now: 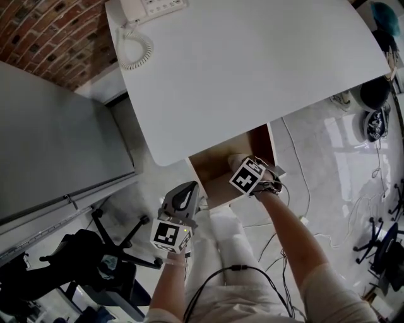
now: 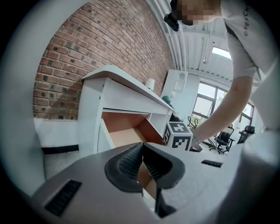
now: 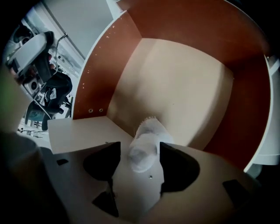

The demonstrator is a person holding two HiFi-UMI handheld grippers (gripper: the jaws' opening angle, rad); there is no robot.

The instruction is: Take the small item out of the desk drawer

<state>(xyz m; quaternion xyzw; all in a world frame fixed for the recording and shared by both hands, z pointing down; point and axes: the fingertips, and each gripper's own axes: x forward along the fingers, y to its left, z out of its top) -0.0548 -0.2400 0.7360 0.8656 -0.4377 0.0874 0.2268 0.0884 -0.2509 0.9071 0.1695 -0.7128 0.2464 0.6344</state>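
Note:
The desk drawer (image 1: 218, 170) stands pulled out under the white desktop (image 1: 252, 63), its pale floor (image 3: 175, 87) bare between red-brown walls. A small white ribbed item (image 3: 144, 146) lies at the drawer's near edge. My right gripper (image 3: 139, 159) reaches down into the drawer (image 2: 127, 133) with its jaws wide apart around that item; the left pad stands clear of it. In the head view the marker cube hides the right gripper (image 1: 238, 164) jaws. My left gripper (image 1: 184, 194) hovers in front of the drawer, outside it. The left gripper (image 2: 142, 151) is shut, with nothing in it.
A white telephone (image 1: 148, 7) with a coiled cord sits at the desktop's far corner. A black office chair (image 1: 95, 258) stands at the lower left beside a grey cabinet (image 1: 57, 145). Cables (image 1: 300, 189) trail over the glossy floor at the right. A brick wall (image 2: 100, 52) backs the desk.

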